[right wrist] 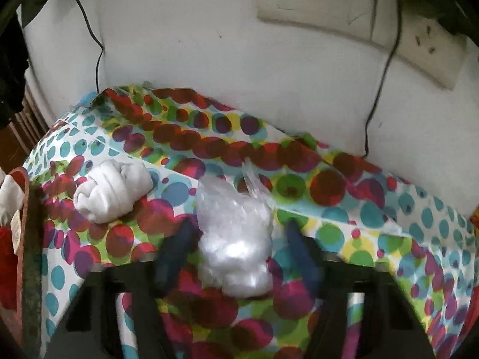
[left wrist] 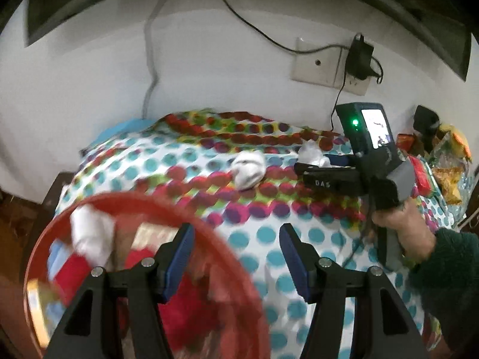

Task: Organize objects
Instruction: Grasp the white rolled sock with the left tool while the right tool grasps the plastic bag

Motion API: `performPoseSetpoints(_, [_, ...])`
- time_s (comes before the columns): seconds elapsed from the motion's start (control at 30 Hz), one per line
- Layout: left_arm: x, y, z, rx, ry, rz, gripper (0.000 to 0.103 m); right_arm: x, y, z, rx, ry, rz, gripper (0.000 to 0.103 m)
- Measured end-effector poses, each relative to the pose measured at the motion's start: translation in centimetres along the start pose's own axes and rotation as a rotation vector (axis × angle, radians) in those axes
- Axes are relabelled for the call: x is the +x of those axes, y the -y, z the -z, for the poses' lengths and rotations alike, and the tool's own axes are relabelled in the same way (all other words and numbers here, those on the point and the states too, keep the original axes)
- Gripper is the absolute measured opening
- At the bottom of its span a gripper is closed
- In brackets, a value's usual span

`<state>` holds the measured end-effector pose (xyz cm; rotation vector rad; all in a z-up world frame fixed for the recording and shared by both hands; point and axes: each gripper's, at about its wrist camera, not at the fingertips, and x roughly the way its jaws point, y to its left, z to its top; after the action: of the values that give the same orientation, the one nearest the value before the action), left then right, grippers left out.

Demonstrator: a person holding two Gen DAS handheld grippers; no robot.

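Nearest, left gripper [left wrist: 236, 257]: its blue-padded jaws stand wide apart with nothing between them, above the tabletop; the left pad overlaps the basket's rim in the left wrist view.
Red basket [left wrist: 236, 239]: at 8 o'clock in the left wrist view, blurred, round-rimmed, holding a white roll [left wrist: 89, 236], something red and some boxes too smeared to name; in the right wrist view only its rim [right wrist: 22, 239] shows, at 9 o'clock.
Right gripper [right wrist: 236, 254]: jaws apart, one on either side of the clear plastic bag [right wrist: 236, 239]; whether the pads touch it I cannot tell, as they are blurred. From the left wrist view this gripper [left wrist: 308, 170] sits at 3 o'clock, held by a hand [left wrist: 401, 227] in a dark green sleeve, a green light lit on its body.
Clear plastic bag: crumpled, whitish, lying on the tabletop between the right jaws.
Rolled white cloth [right wrist: 112, 191]: on the tabletop at 10 o'clock from the bag, apart from it and near the basket rim; in the left wrist view it [left wrist: 248, 167] lies just left of the right gripper's tips.
Tabletop [left wrist: 269, 239]: covered with a polka-dot cloth in teal, red, green and purple.
Snack packets [left wrist: 449, 173]: heaped at the tabletop's 3 o'clock edge.
Wall [left wrist: 209, 59]: white, with a switch plate [left wrist: 317, 59], a black adapter [left wrist: 359, 56] plugged in, and a cable [right wrist: 380, 89] hanging down.
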<state>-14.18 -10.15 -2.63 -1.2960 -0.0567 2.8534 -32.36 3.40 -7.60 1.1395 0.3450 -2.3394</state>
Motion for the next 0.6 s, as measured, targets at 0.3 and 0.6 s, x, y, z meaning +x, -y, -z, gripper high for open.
performPoseSetpoints(0.3, [9.9, 2.6, -5.5, 0.074, -0.127, -0.036, 0.061, -4.6, 5.1, 5.1, 0.023, -0.007, 0.039, 0.036])
performPoseSetpoints(0.6, [16.0, 2.9, -7.2, 0.026, -0.261, -0.107, 0.061, -8.9, 9.7, 10.4, 0.074, -0.001, 0.065, 0.037])
